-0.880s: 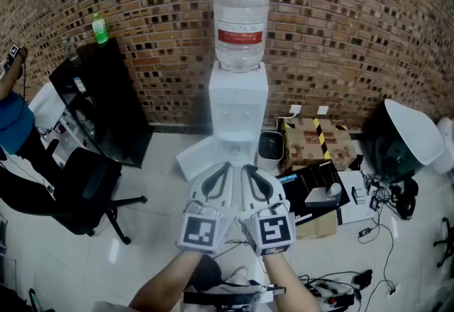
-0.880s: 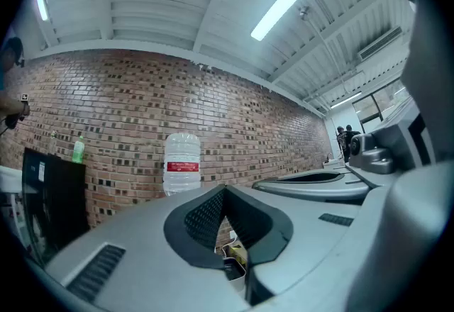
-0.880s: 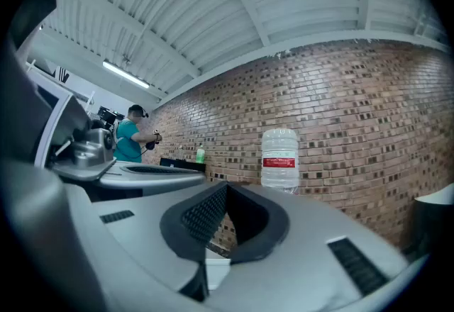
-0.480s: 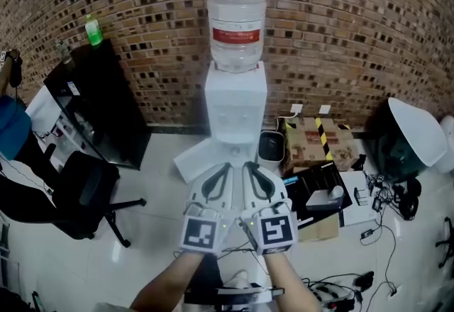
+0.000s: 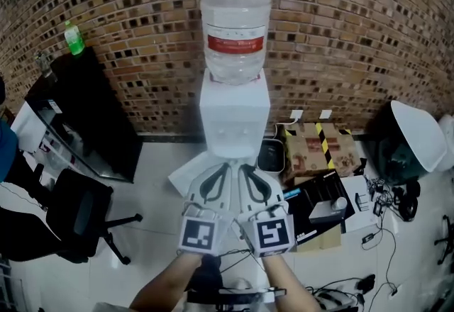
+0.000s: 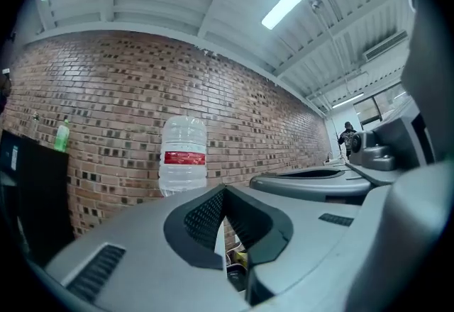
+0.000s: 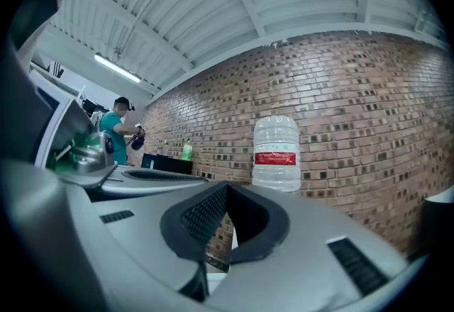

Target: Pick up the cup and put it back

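Holds the left gripper (image 5: 225,166) and the right gripper (image 5: 245,166) out side by side, nearly touching, just in front of the water dispenser (image 5: 233,119) and aimed at its foot. Reaches with both forearms (image 5: 170,286) straight ahead from the lower edge of the head view, wrists level, marker cubes (image 5: 201,232) turned upward. Shows the left gripper's jaws pressed together at the tips with nothing caught between them, and the same on the right, closed and bare. Looks past both pairs of jaws at the inverted water bottle (image 5: 235,27) with a red label atop the dispenser, against the brick wall (image 5: 340,27) behind it. Finds a small black bin (image 5: 270,156) just right of the dispenser's foot, a cardboard box (image 5: 319,147) with yellow-black tape further right, and a white flat panel (image 5: 183,174) on the floor at its left front. Finds a black cabinet (image 5: 89,115) well left of the dispenser with a green bottle (image 5: 73,37) on top, and an office chair (image 5: 81,222) left of the dispenser and nearer the camera. Cannot make out the cup in any view, so cannot tell where it stands.
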Action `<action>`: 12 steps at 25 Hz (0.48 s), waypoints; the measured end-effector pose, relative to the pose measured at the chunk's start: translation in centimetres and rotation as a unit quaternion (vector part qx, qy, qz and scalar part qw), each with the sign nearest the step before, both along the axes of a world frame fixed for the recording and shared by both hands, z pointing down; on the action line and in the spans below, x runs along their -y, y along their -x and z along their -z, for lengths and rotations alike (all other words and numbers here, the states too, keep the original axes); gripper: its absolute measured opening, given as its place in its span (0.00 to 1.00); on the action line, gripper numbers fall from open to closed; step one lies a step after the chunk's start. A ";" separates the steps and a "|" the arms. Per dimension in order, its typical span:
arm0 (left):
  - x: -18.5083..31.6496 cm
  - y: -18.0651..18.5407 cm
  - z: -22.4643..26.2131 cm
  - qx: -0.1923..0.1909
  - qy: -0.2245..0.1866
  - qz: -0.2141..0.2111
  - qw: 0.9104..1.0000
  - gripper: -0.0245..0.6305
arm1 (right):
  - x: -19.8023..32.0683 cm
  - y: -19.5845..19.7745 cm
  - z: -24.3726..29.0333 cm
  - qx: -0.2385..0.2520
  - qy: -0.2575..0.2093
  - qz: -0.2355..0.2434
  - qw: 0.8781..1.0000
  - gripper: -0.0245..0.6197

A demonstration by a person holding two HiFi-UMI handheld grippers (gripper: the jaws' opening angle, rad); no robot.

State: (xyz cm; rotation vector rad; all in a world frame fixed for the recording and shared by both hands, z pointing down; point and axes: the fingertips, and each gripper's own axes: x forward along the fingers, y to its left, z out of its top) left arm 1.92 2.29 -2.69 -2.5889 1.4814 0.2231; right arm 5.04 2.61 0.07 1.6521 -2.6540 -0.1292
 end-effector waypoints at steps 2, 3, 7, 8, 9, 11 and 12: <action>2.3 0.9 0.2 0.000 -0.003 -0.007 1.000 0.03 | 2.3 1.1 0.2 -0.003 0.001 -0.004 1.000 0.05; 3.5 1.4 0.2 -0.002 0.000 -0.010 1.000 0.03 | 3.5 1.8 0.2 -0.004 0.002 -0.006 1.000 0.05; 8.1 3.2 0.7 -0.005 -0.001 -0.028 1.000 0.03 | 7.8 3.7 0.4 -0.001 0.003 -0.020 1.000 0.05; 9.1 3.6 1.0 -0.005 -0.005 -0.032 0.999 0.03 | 8.8 4.2 0.5 -0.001 0.003 -0.023 1.000 0.05; 10.0 4.1 1.3 -0.006 -0.008 -0.035 0.999 0.03 | 9.8 4.7 0.7 -0.001 0.001 -0.026 1.000 0.05; 11.5 5.1 1.7 -0.010 -0.012 -0.039 0.999 0.03 | 11.4 5.6 0.9 -0.004 -0.003 -0.030 1.000 0.05; 12.3 5.6 1.8 -0.013 -0.012 -0.040 0.999 0.03 | 12.1 6.1 1.0 -0.005 -0.005 -0.032 0.999 0.05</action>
